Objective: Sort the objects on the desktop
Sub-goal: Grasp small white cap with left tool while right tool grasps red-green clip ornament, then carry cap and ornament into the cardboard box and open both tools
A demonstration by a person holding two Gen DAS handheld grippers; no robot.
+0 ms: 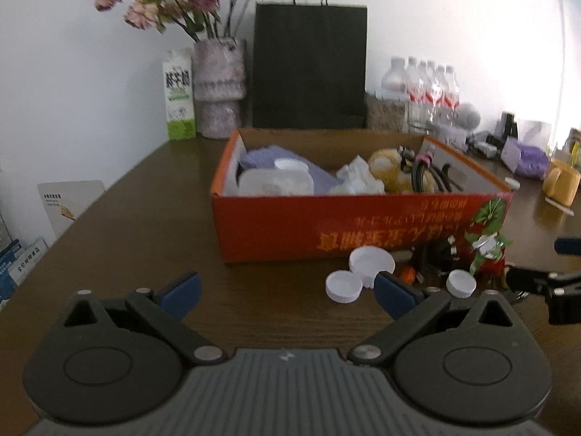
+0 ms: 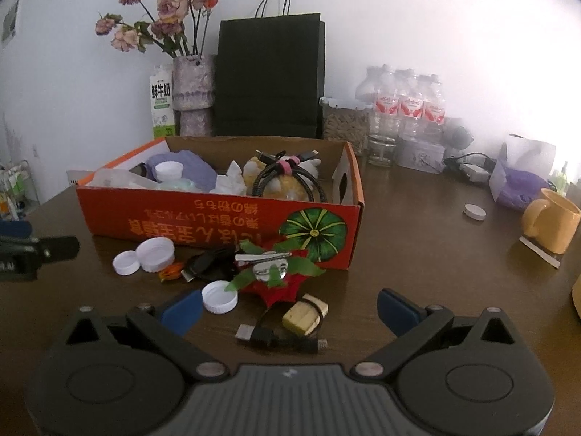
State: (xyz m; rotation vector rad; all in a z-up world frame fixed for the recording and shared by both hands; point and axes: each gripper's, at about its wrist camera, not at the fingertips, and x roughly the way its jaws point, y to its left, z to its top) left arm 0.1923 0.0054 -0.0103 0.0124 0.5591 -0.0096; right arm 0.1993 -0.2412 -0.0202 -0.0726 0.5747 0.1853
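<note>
Both grippers, left (image 1: 287, 290) and right (image 2: 288, 309), hover over the tabletop (image 1: 145, 225) with fingers spread wide, holding nothing. White caps (image 2: 152, 252), a cable (image 2: 279, 338) and a red-green ornament (image 2: 276, 276) lie just before the orange box (image 2: 225, 218), already half full.

The tall white-and-green milk carton (image 2: 161, 101) at about ten o'clock bears three bold dark characters, 鲜牛奶, stacked in a row on its upper face; its smaller print is unreadable. The orange-red cardboard box (image 2: 225, 219) carries yellow characters printed upside down along its near side, too blurred to read. The clear water bottles' red labels (image 2: 410, 106) at one o'clock show white script, illegible.
</note>
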